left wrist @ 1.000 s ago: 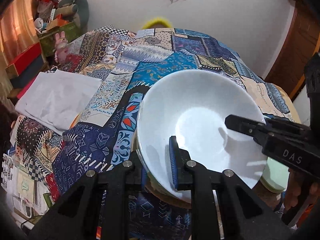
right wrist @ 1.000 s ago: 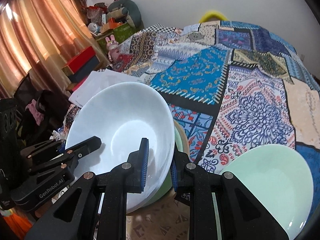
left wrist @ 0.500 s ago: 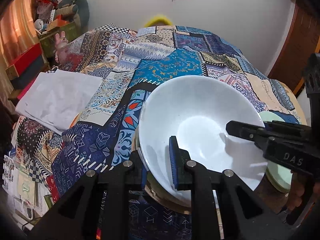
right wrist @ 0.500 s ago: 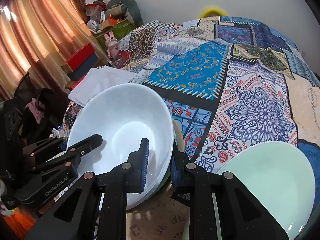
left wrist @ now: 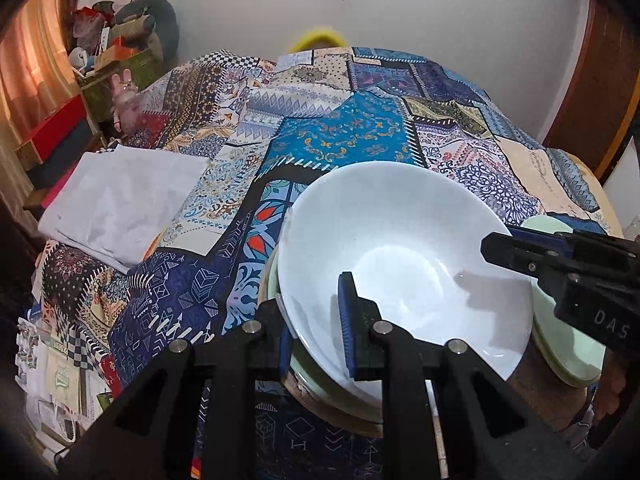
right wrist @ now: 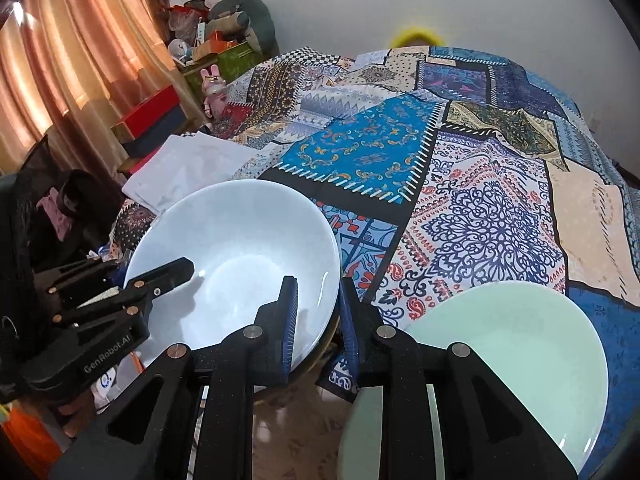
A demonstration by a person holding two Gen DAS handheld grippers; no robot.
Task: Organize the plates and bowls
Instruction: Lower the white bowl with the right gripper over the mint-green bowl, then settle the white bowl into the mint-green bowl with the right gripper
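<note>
Together, two sets of tongs pinched one white bowl [left wrist: 404,264] from opposite sides. The left tongs [left wrist: 316,336] clamped its near rim, one blue pad inside the bowl and the other outside. The right tongs [right wrist: 318,328] straddled the rim on the other side, the inner pad against the wall, the jaws nearly closed; the wrist view cannot settle whether the outer pad still touched. In the left wrist view the right tongs reached in from the right edge, and a hand [left wrist: 612,396] showed beneath them.

The white bowl sat nested atop a stack of pale green dishes [left wrist: 316,380], tilted a little, on a brown tabletop [right wrist: 280,440] at the foot of a bed. Just to the right of the stack lay a separate pale green plate [right wrist: 520,352], apart from the white bowl and also resting at the tabletop's edge.

Behind the dishes spread the bed's patchwork cover [right wrist: 472,184] in blues, creams and reds. A folded white cloth [left wrist: 120,204] lay near its left edge. Orange curtains [right wrist: 72,52] hung at far left, beside a cluttered shelf of boxes and soft toys [right wrist: 216,40].
</note>
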